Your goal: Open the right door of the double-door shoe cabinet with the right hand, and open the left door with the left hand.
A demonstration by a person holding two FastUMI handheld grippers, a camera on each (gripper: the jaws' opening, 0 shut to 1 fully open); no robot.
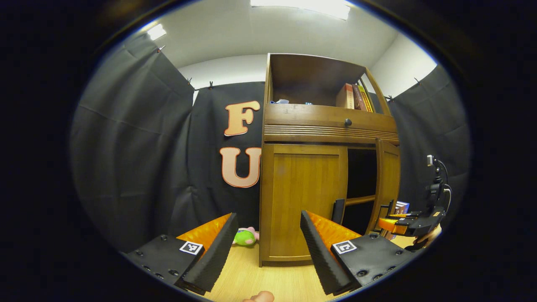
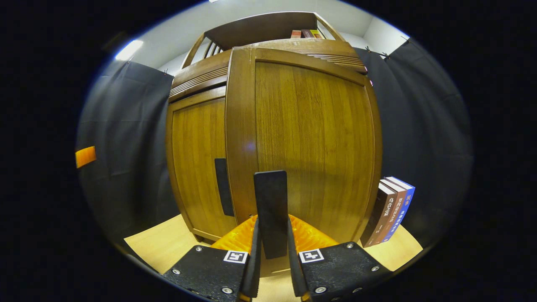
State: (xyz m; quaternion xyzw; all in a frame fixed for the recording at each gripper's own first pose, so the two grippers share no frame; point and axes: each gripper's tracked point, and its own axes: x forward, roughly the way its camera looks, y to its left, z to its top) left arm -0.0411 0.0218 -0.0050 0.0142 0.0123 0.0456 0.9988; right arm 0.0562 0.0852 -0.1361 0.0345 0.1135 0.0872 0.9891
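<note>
Right door swinging out, left door yet to be opened

The right gripper [image 2: 272,251] is clamped on the dark handle [image 2: 271,209] of the right door [image 2: 314,142], which the left gripper view shows partly ajar on the shoe cabinet [image 1: 327,126]; the left door [image 1: 304,201] sits closed, its handle [image 2: 222,186] untouched. The left gripper [image 1: 268,247] hangs wide apart and empty, well short of that door. By my judgement the next move calls for bringing it to the left handle and closing on it. Books [image 2: 390,209] lean beside the cabinet on the surface [image 2: 163,243]; their spine lettering is too small to read
</note>
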